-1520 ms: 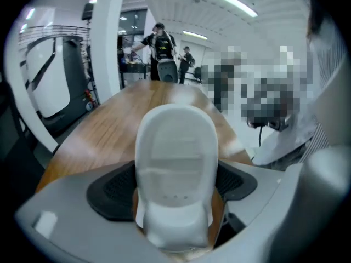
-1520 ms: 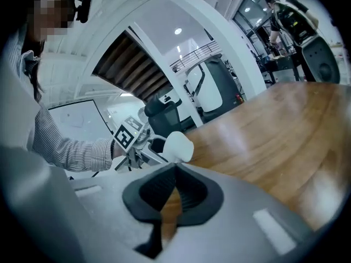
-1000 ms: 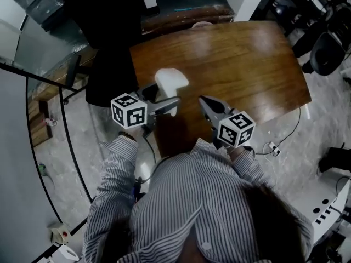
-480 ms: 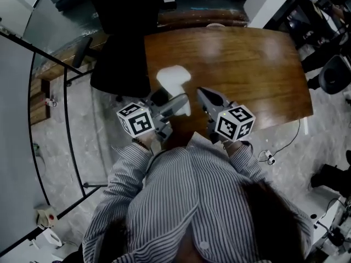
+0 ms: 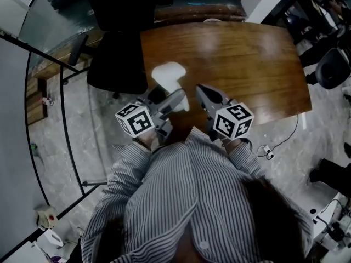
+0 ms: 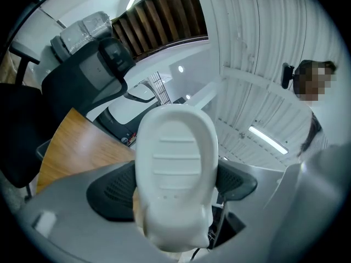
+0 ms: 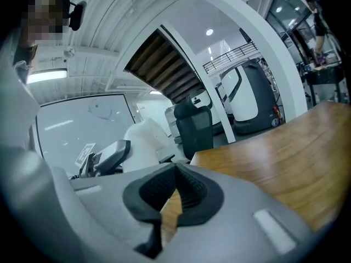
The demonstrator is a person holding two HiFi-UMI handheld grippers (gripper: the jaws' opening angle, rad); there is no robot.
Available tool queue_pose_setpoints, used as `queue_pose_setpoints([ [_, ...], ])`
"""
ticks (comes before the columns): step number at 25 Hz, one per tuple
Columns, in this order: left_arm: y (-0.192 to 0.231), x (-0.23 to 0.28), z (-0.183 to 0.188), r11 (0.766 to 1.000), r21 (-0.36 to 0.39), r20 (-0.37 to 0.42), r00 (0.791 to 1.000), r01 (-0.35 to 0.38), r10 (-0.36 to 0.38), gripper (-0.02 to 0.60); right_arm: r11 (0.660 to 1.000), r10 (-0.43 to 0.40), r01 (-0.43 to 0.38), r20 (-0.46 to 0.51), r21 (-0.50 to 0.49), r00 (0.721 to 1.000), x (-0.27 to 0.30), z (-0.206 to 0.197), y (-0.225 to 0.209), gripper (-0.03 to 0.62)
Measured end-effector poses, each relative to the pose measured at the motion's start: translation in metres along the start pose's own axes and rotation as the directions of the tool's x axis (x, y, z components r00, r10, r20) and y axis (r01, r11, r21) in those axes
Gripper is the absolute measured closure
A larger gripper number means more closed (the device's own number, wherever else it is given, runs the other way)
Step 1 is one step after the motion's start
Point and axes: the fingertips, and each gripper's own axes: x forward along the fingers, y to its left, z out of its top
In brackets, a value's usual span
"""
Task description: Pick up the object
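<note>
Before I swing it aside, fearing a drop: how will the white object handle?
The white object looks like smooth, rigid moulded plastic: probably stiff, maybe slippery. It juts well past the left hand-held gripper, so it could pivot.

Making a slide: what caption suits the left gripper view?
Left hand-held gripper shut on a white object, wooden table behind.
</note>
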Motion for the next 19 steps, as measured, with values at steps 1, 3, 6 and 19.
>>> queue_pose_setpoints([
  [1,0.001,0.000,-0.001,1.000,-0.002,-0.005,1.000,0.000,0.000,0.130,1.000,0.000,0.000,-0.003,-0.001,1.000,0.000,0.000,0.001,0.592],
  [3,0.002,0.001,-0.004,1.000,-0.021,-0.016,1.000,0.004,-0.004,0.132,1.000,0.003,-0.003,-0.012,-0.001,1.000,0.001,-0.002,0.002,0.592],
  [6,0.007,0.001,-0.010,0.999,-0.044,-0.032,0.999,-0.003,0.002,0.131,1.000,0.005,-0.005,-0.029,0.004,1.000,0.003,-0.007,0.003,0.592],
  [19,0.017,-0.001,-0.014,0.998,-0.058,-0.065,0.998,-0.026,0.022,0.131,1.000,-0.013,0.014,-0.040,0.004,0.999,0.002,-0.006,0.004,0.593],
])
